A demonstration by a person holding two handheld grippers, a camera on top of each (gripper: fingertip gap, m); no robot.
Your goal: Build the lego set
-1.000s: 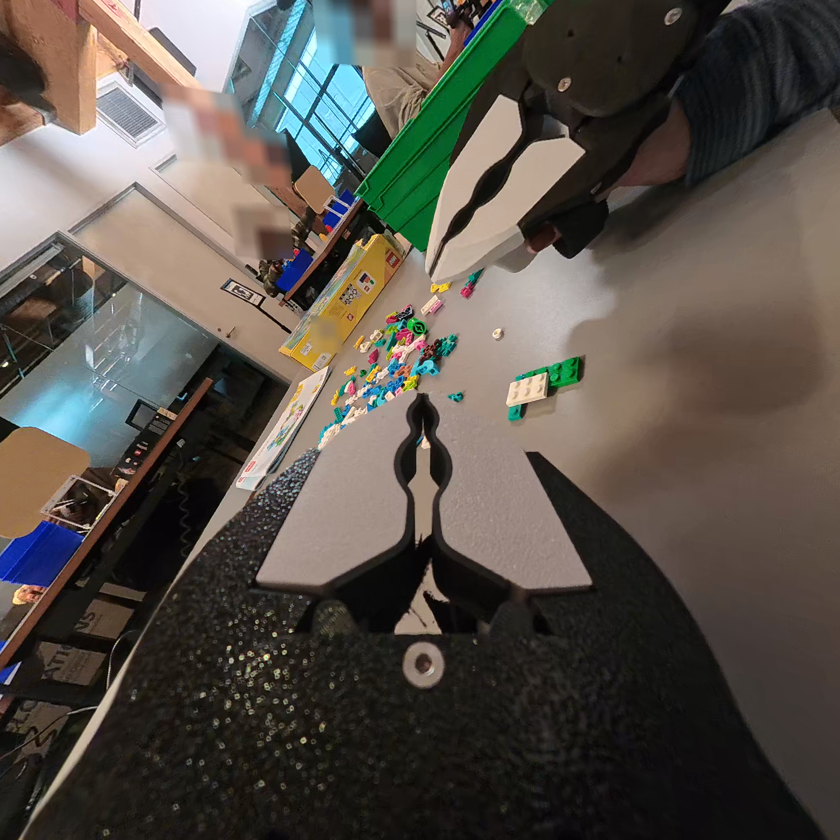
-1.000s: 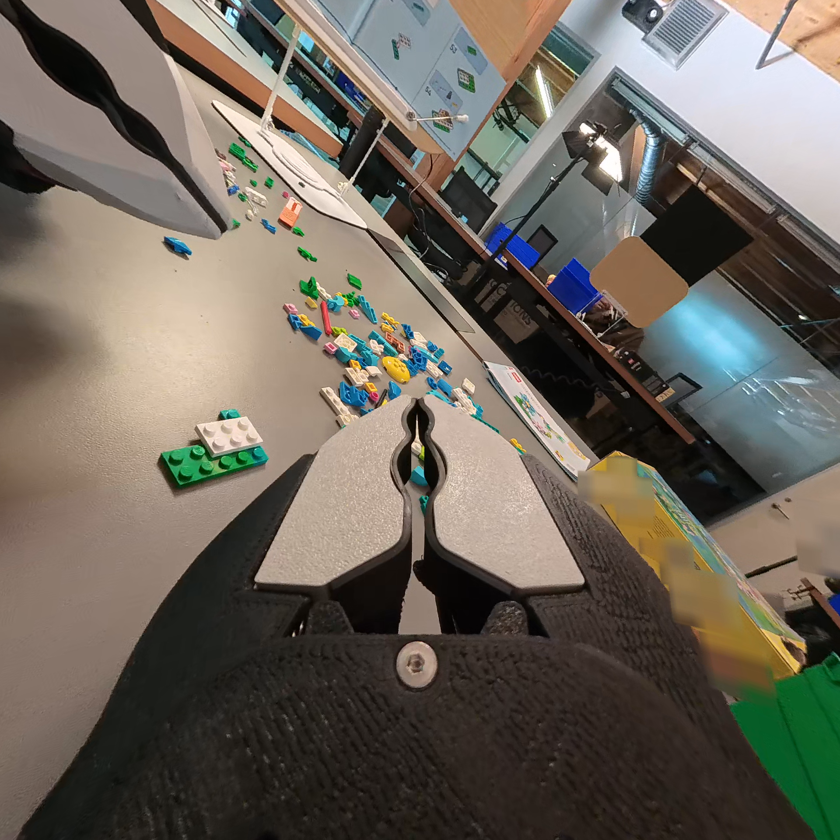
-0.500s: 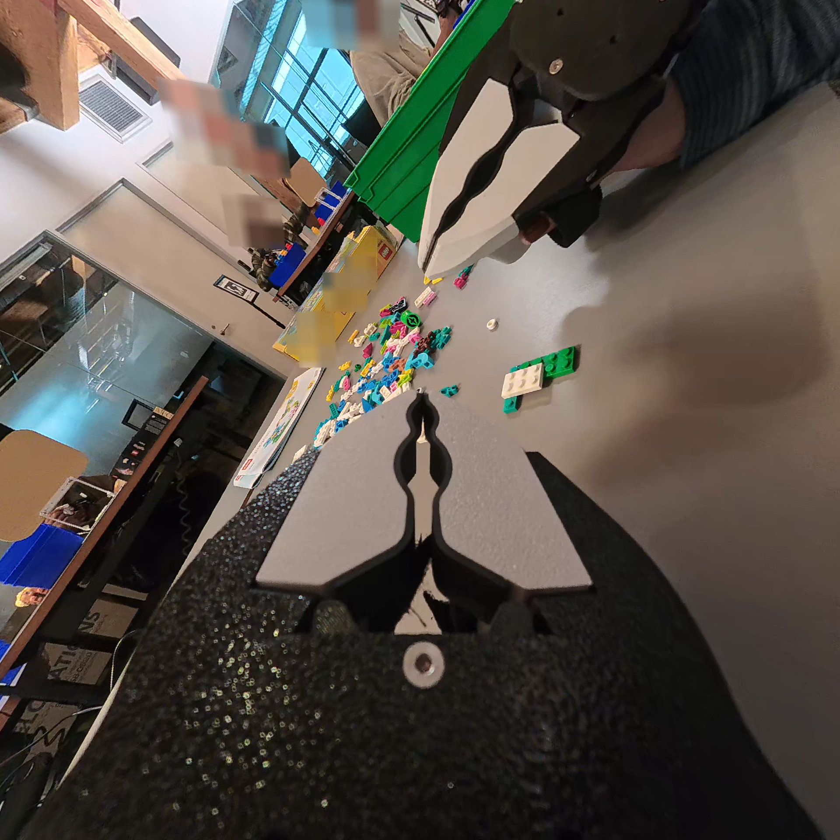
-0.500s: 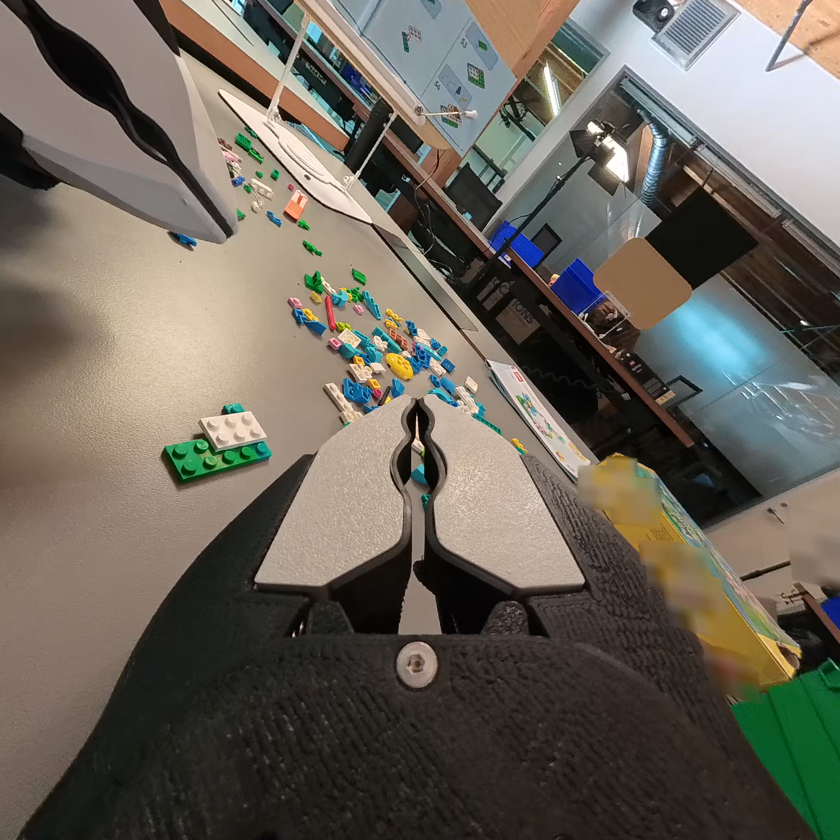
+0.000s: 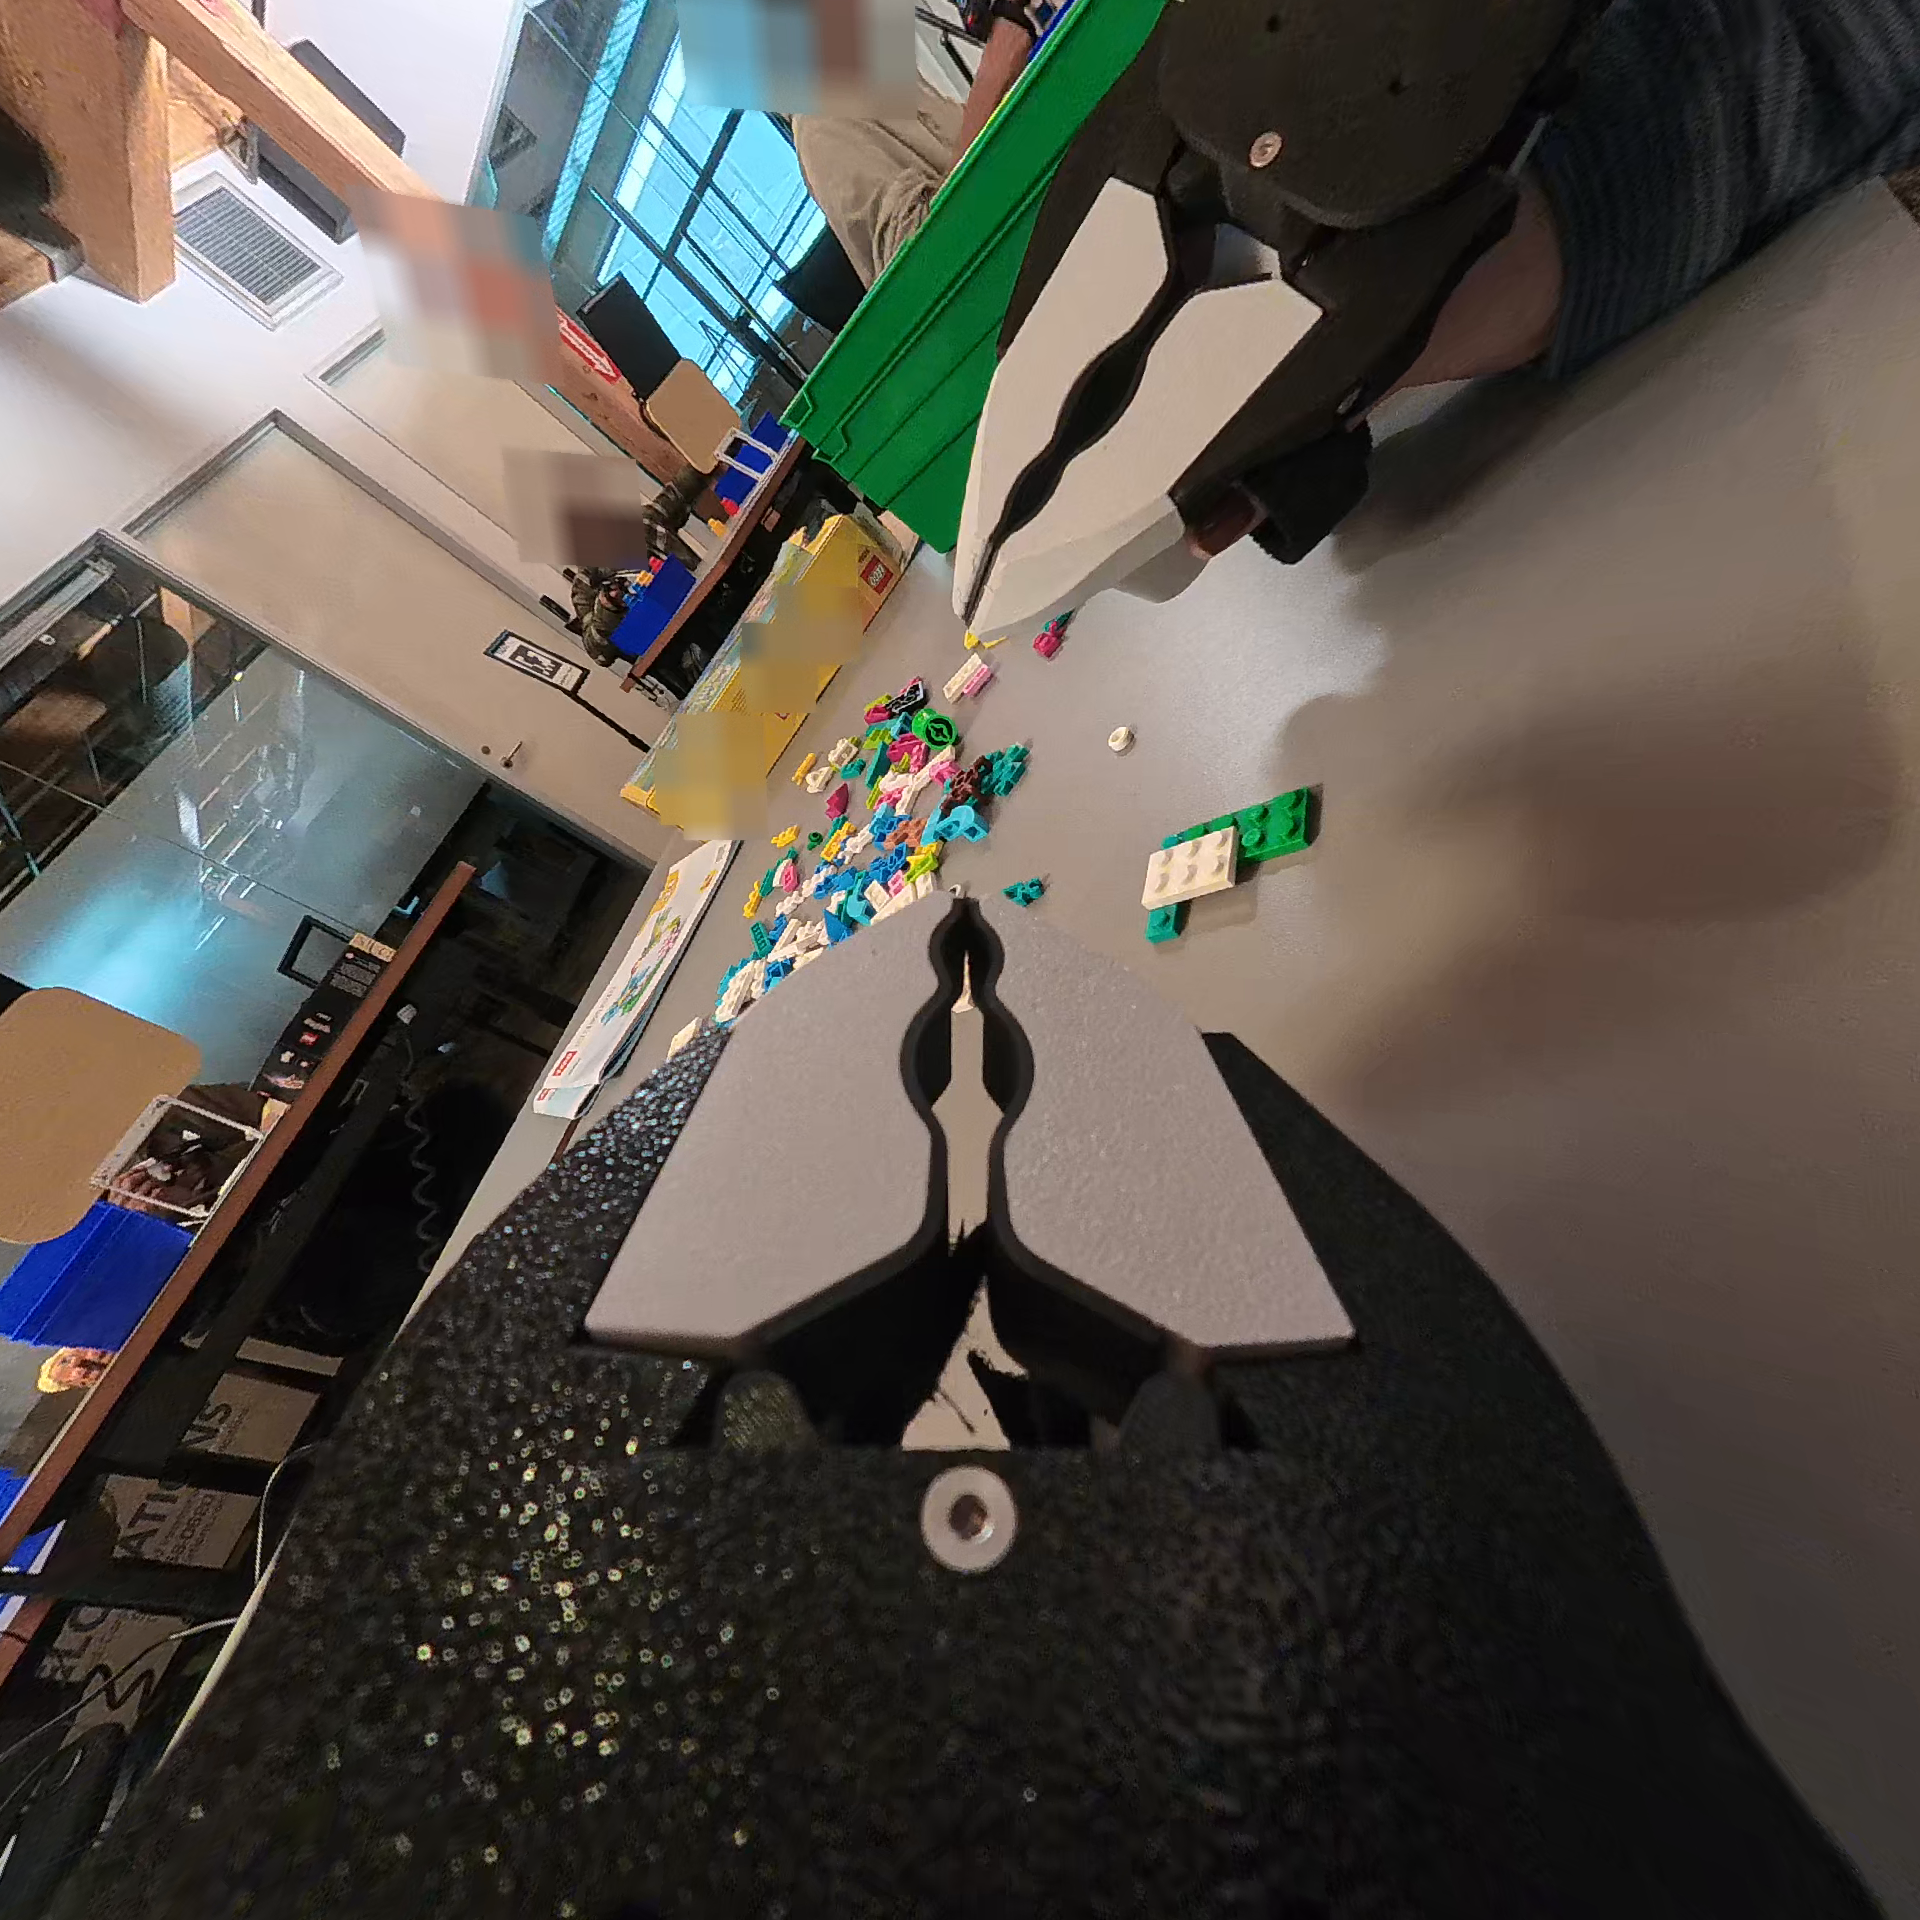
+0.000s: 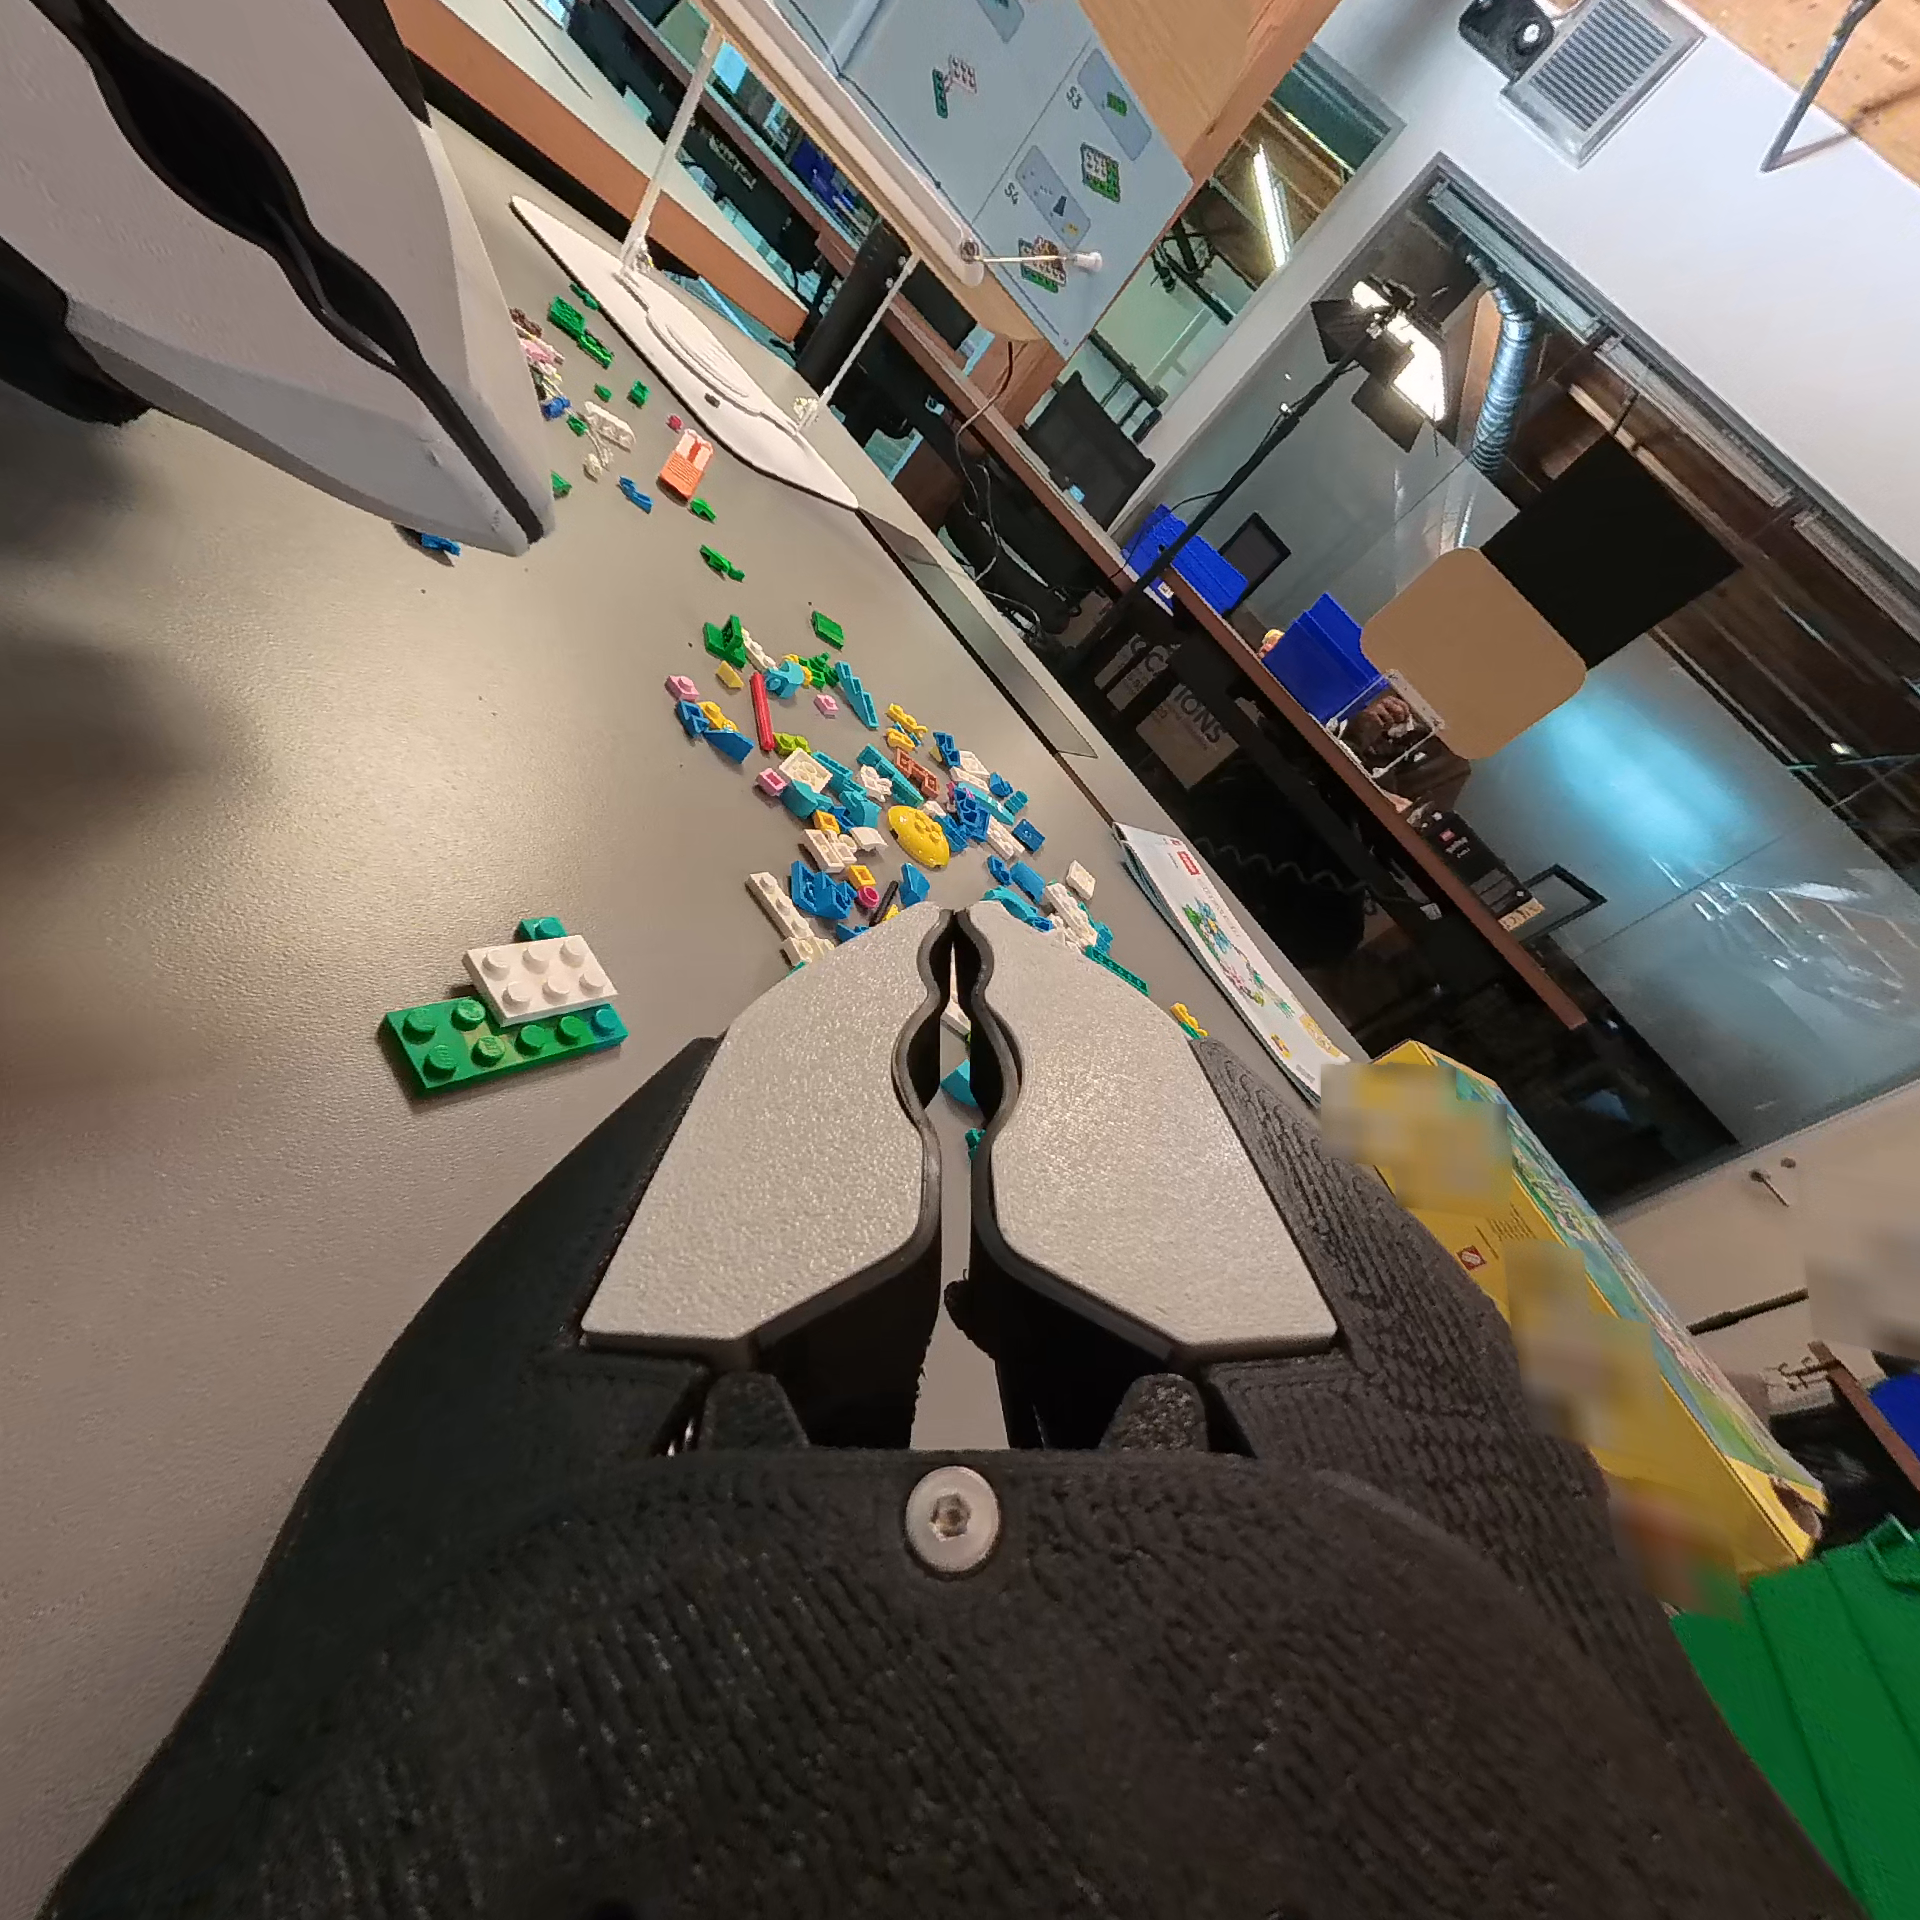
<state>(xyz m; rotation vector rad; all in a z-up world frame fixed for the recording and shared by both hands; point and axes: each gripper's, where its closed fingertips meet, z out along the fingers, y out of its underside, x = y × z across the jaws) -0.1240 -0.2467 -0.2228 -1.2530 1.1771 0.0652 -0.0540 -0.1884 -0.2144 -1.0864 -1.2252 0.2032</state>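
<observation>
A small build, a white plate (image 5: 1193,869) on green plates (image 5: 1276,823), lies on the grey table; it also shows in the right wrist view (image 6: 538,977). A pile of loose coloured bricks (image 5: 883,821) lies beyond it, also in the right wrist view (image 6: 862,790). My left gripper (image 5: 961,909) is shut and empty, held low over the table with its tips toward the pile's near edge. My right gripper (image 6: 954,914) is shut and empty, pointing at the pile from the other side. Each shows in the other's view: the right (image 5: 982,613) and the left (image 6: 520,530).
A yellow box (image 5: 769,686) and an instruction booklet (image 5: 634,987) lie past the pile. Green bins (image 5: 914,343) stand behind the right gripper. A white stand base (image 6: 717,364) carries an instruction sheet, with scattered green bricks (image 6: 577,322) near it. My right fingertips sit around 10 cm from my left ones.
Both views have shifted only slightly. Both grippers stay shut and the build and pile have not moved.
</observation>
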